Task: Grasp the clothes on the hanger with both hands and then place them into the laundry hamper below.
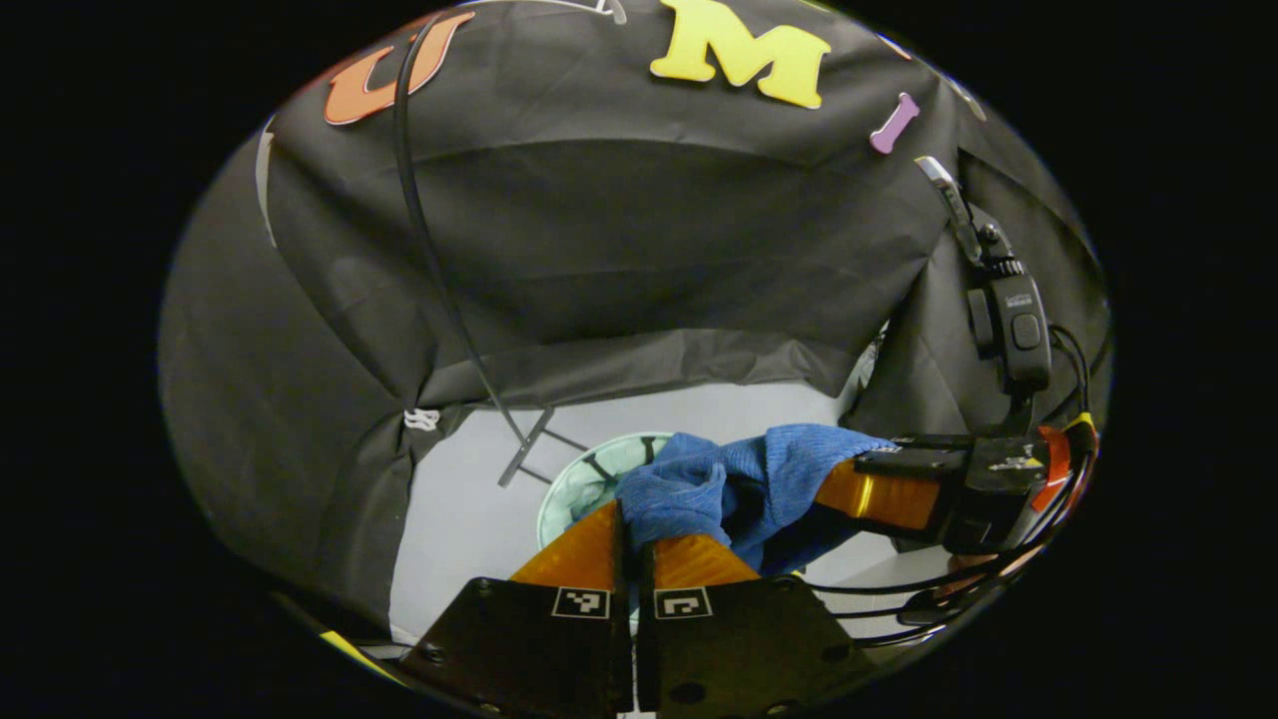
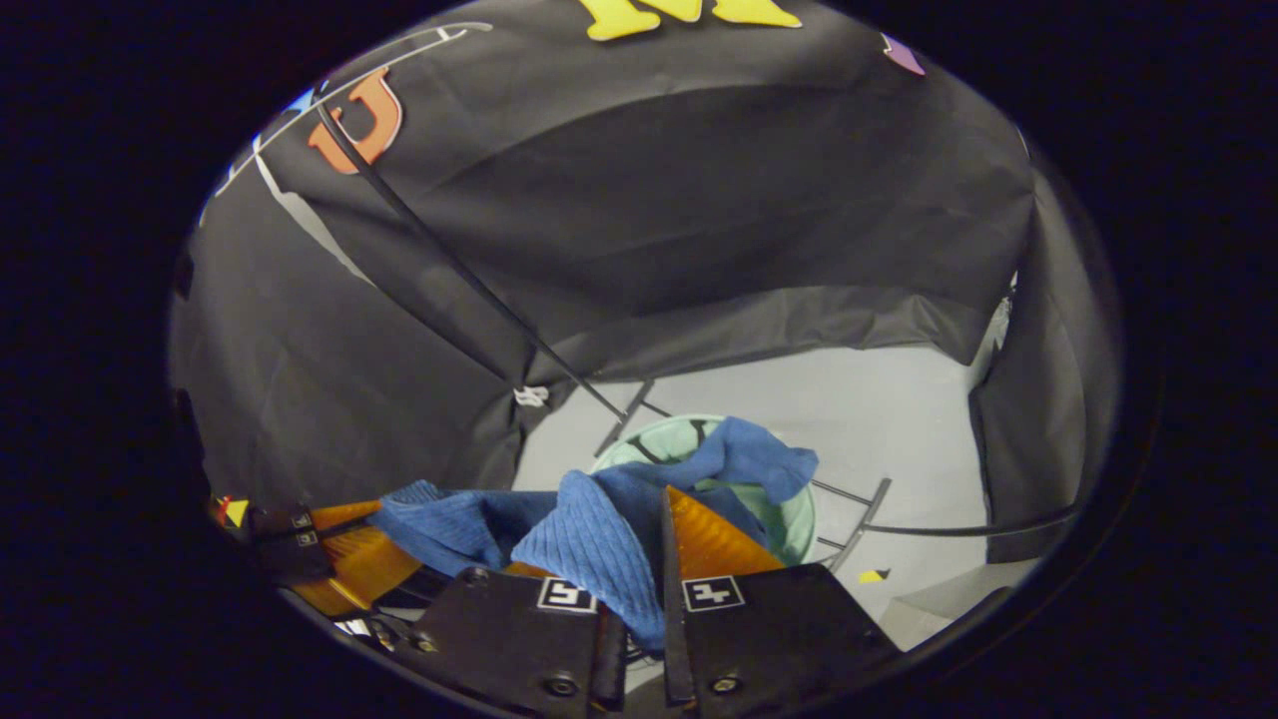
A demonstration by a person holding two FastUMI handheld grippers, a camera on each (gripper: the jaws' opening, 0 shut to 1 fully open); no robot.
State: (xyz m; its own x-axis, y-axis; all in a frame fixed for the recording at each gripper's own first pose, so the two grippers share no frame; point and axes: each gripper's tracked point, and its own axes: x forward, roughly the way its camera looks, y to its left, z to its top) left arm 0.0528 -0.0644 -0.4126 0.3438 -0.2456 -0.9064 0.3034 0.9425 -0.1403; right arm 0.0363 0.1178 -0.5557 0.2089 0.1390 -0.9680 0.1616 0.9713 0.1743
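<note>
A blue knitted garment (image 1: 739, 479) hangs stretched between both grippers, above a pale green laundry hamper (image 1: 579, 489) on the floor. In the left gripper view my left gripper (image 1: 634, 534) is shut on one bunched end of the cloth, and the right gripper (image 1: 849, 479) comes in from the right, pinching the other end. In the right gripper view the garment (image 2: 599, 529) drapes over my right gripper (image 2: 649, 559), which is shut on it, with a free corner hanging over the hamper (image 2: 789, 519). The left gripper (image 2: 349, 549) holds the far end at lower left.
A thin black rack pole (image 1: 429, 250) slants down to its feet (image 1: 529, 449) on the pale grey floor (image 1: 469, 519) beside the hamper. Black cloth walls close in behind and on both sides. More rack bars (image 2: 899, 524) lie right of the hamper.
</note>
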